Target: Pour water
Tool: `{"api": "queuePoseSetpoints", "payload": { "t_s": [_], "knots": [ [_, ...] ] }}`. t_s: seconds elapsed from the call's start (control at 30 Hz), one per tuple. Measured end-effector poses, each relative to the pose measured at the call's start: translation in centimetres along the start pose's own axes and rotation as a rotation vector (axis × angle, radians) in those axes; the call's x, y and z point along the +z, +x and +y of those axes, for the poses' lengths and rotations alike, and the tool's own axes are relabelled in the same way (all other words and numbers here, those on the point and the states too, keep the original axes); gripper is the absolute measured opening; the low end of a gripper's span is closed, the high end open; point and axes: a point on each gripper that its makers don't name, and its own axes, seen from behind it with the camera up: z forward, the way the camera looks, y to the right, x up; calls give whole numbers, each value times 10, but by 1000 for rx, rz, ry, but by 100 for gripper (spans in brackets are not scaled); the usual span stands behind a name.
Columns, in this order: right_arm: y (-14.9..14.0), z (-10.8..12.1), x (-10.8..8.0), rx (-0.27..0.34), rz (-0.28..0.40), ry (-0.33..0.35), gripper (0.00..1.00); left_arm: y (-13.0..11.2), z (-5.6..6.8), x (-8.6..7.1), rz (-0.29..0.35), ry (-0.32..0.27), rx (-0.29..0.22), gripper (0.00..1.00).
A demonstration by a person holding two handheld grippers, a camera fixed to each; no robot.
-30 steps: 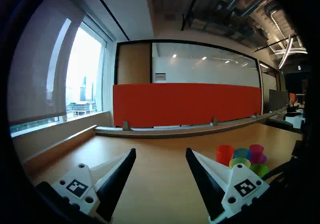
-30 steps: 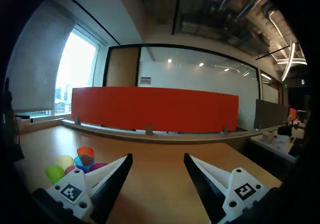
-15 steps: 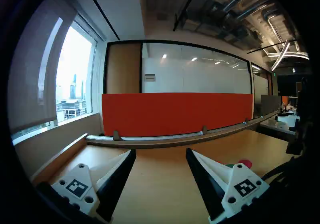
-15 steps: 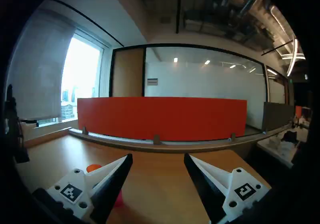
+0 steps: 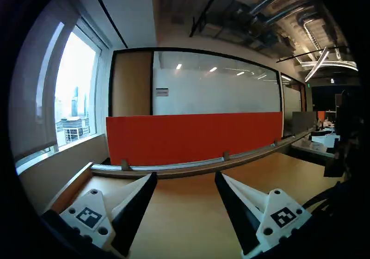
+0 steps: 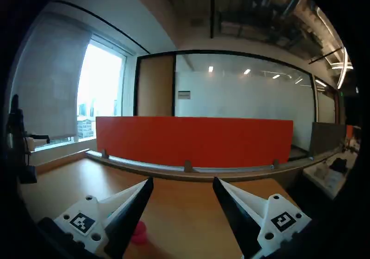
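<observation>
Our left gripper [image 5: 185, 173] and right gripper [image 6: 182, 179] have tilted up since a second ago, so the cups have slipped low. A pink cup [image 6: 139, 233] peeks out on the surface [image 6: 185, 217] under the right gripper's near finger. Both jaws are spread and hold nothing. We judge that pouring hasn't started; we must dip back down to the cups.

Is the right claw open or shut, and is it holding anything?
Open and empty: the right claw has its fingers wide apart, with the bare wooden desk visible between them.
</observation>
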Motion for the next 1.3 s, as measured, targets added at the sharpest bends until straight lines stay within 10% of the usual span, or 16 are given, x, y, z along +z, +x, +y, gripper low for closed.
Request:
{"api": "queuePoseSetpoints", "payload": {
  "t_s": [0.9,1.3],
  "knots": [
    [21,-76,-8,-68,18,369,99,11,68,-2,12,-341,-43,92],
    [18,-89,-10,-101,-2,433,99,0,84,-3,-27,-420,12,92]
  ]
}}
